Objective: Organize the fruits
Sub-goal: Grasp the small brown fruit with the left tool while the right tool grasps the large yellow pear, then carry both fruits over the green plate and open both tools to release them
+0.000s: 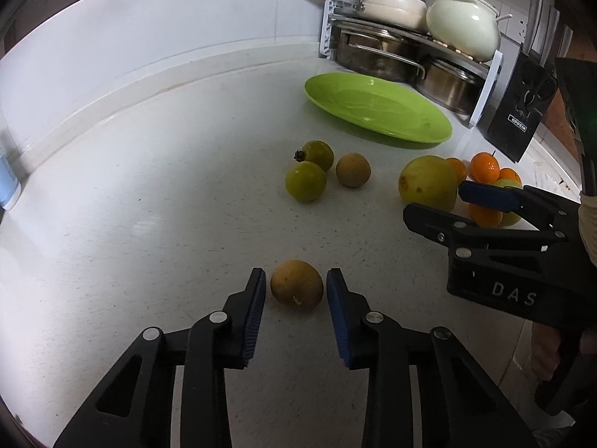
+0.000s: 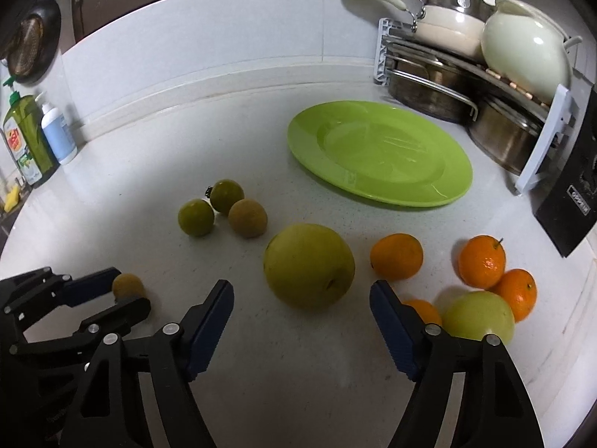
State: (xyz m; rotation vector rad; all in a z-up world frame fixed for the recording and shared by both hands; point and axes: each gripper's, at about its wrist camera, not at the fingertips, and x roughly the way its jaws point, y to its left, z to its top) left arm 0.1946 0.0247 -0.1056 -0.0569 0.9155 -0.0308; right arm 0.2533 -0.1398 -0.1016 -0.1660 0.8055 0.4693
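A small brown-yellow fruit point(image 1: 296, 288) lies on the white counter between the open jaws of my left gripper point(image 1: 296, 287), with small gaps on both sides; it also shows in the right wrist view point(image 2: 128, 286). My right gripper point(image 2: 301, 293) is open wide, and a large yellow-green fruit point(image 2: 309, 265) lies just ahead between its fingers. An empty green plate point(image 2: 380, 151) sits behind. Two small green fruits point(image 2: 196, 217) and a brown one point(image 2: 247, 218) lie at centre left. Several oranges point(image 2: 396, 256) and a pale green apple point(image 2: 479, 316) lie to the right.
A rack of pots and pans point(image 2: 470, 59) fills the back right corner, with a black knife block point(image 2: 571, 201) beside it. Soap bottles point(image 2: 41, 134) stand at the far left by the wall. The counter's edge runs along the right point(image 2: 574, 336).
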